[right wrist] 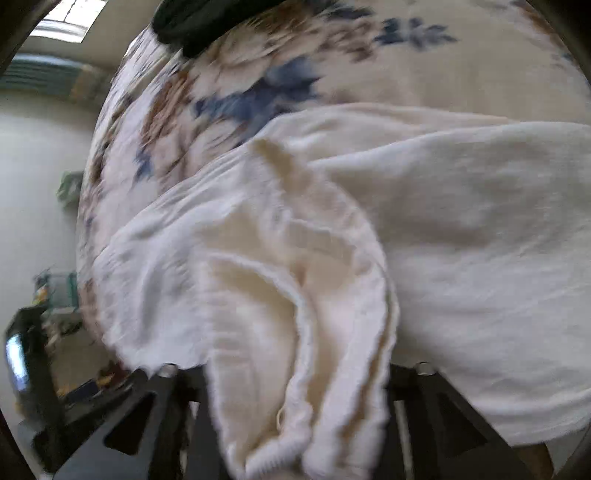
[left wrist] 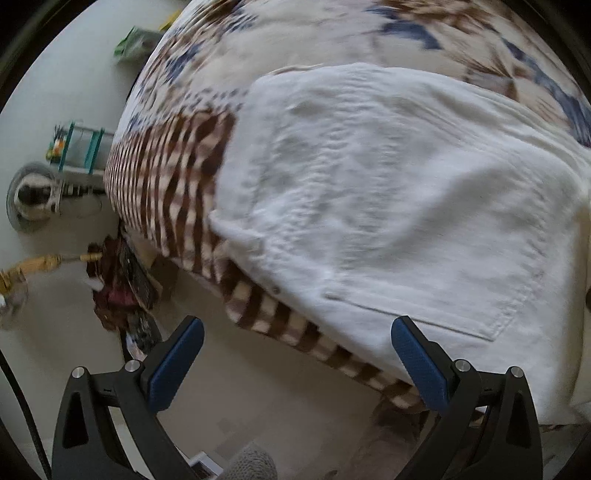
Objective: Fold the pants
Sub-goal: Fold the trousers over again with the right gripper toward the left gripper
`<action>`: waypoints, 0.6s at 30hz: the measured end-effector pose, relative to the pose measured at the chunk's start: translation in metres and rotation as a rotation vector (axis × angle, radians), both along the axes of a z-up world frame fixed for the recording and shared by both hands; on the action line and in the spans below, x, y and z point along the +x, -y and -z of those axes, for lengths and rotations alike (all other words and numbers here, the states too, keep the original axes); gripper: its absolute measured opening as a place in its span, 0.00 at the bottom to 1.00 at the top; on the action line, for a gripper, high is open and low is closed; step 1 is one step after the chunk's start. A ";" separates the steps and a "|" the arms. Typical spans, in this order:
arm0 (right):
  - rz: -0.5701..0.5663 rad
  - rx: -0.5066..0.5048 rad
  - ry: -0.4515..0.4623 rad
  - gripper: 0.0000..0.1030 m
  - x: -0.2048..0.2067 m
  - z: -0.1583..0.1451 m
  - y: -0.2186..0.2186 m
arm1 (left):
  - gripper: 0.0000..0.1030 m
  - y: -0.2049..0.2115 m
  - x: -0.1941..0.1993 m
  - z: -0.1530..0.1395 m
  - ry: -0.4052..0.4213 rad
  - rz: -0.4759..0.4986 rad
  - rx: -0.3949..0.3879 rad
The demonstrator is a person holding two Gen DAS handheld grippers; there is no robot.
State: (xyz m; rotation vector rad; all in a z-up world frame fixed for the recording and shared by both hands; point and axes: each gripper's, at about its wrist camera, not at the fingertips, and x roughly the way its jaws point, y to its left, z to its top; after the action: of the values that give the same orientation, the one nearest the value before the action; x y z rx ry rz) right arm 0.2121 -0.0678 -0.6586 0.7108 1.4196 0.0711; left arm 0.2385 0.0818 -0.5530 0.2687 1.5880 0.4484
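Observation:
White pants [left wrist: 388, 206] lie on a bed with a brown, blue and cream patterned cover [left wrist: 177, 155]. A back pocket [left wrist: 461, 295] faces up near the bed's edge. My left gripper [left wrist: 295, 354] is open and empty, just off the bed's edge, with blue pads [left wrist: 177, 365]. In the right wrist view the pants [right wrist: 461, 258] are bunched, and a fold of the elastic waistband [right wrist: 295, 369] drapes over my right gripper [right wrist: 295, 413]. Its fingertips are hidden under the cloth, which rises from between the black finger bases.
Pale floor [left wrist: 258, 398] lies beside the bed. On it are a dark red bundle [left wrist: 118, 288], a teal rack [left wrist: 85, 147] and a round grey object [left wrist: 33, 195]. A dark item [right wrist: 207, 22] lies at the bed's far end.

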 end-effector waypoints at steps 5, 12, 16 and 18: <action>0.052 0.223 0.019 0.57 -0.013 -0.036 0.036 | 1.00 0.004 0.009 -0.029 0.077 -0.061 -0.178; 0.205 -0.048 -0.120 0.63 -0.047 -0.045 0.143 | 1.00 0.074 0.030 -0.018 0.058 -0.010 -0.478; 0.287 -0.083 -0.220 0.63 -0.064 -0.018 0.178 | 0.96 0.114 0.035 0.021 -0.026 0.090 -0.512; 0.281 -0.082 -0.237 0.63 -0.068 -0.010 0.181 | 0.44 0.130 0.032 0.040 -0.065 0.153 -0.520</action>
State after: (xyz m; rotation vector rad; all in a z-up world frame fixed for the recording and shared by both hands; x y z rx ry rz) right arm 0.1437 -0.2486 -0.6487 0.8648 1.5230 -0.2984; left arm 0.2701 -0.0482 -0.5931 0.0052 1.6740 -0.0981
